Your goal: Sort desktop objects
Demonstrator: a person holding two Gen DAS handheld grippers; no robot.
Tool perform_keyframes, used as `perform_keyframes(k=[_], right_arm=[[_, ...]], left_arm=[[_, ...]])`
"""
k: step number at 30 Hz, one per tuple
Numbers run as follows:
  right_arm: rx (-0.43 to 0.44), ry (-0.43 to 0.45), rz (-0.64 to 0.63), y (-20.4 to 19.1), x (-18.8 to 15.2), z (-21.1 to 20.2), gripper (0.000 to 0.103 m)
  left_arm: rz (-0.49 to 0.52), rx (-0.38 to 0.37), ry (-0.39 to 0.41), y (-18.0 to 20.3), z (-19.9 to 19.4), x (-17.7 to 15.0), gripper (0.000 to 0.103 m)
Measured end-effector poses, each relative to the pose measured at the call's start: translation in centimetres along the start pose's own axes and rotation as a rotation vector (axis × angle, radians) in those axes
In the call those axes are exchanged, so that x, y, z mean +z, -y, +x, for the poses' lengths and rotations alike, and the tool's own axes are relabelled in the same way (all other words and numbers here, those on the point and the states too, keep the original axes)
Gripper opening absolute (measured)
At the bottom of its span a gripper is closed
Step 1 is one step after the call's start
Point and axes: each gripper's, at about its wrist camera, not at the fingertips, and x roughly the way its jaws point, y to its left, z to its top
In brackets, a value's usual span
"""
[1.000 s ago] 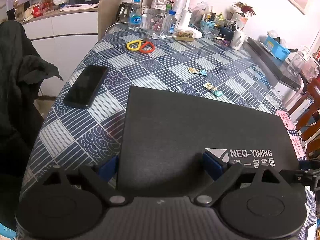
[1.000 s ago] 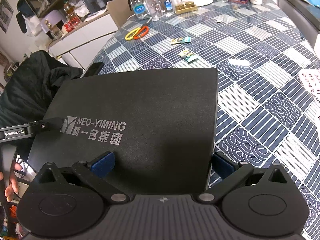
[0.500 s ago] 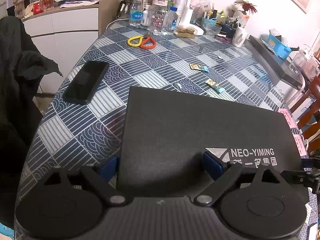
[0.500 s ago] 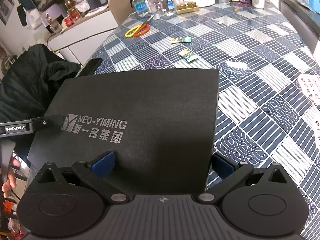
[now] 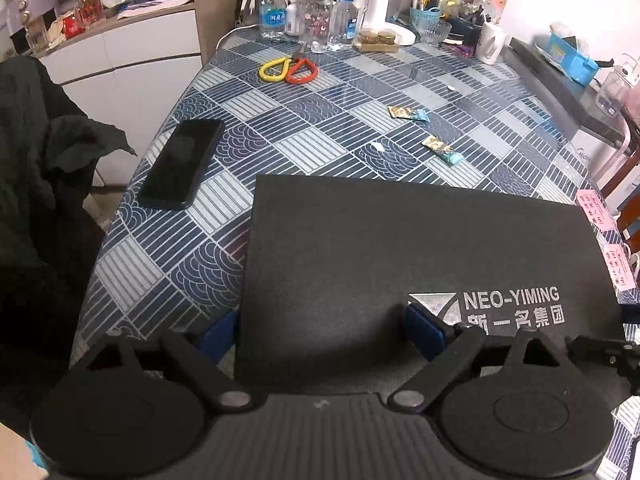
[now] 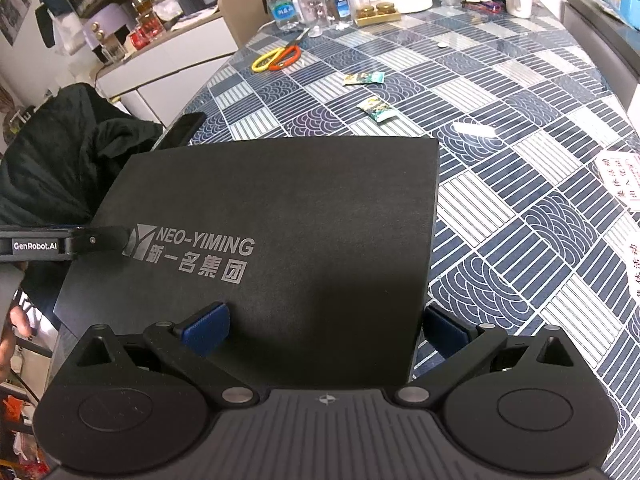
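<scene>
— Left wrist view: what did the left gripper (image 5: 320,330) hold?

— The black board (image 5: 420,256) filled the lower middle of the frame, its near edge clamped between the blue pads (image 5: 424,330).

— And the right gripper (image 6: 326,326)?

— It gripped the same board (image 6: 288,232) at lower centre, above the patterned table (image 6: 520,184). Scissors (image 5: 288,70) lay at upper centre, a phone (image 5: 182,164) at left.

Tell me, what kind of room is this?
Probably a home kitchen or dining room: a table with a patterned cloth, water bottles and jars at its far end, and white cabinets beside it.
</scene>
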Motion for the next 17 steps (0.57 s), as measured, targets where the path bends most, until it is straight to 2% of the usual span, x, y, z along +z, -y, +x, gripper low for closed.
perform_keyframes(k=[7,14,17], right_arm=[[-0.003,0.002,0.000,-0.03,-0.08,-0.06,0.103],[-0.008,0.003,0.005,0.05,-0.03,-0.21,0.103],[-0.013,0.004,0.007,-0.05,-0.11,-0.25,0.103]], left_arm=[[-0.033,0.013,0.023,0.08,-0.06,-0.49,0.103],[-0.067,0.026,0.013,0.10,0.18,-0.06,0.103],[-0.049,0.029,0.024,0.26,0.15,-0.11,0.103]])
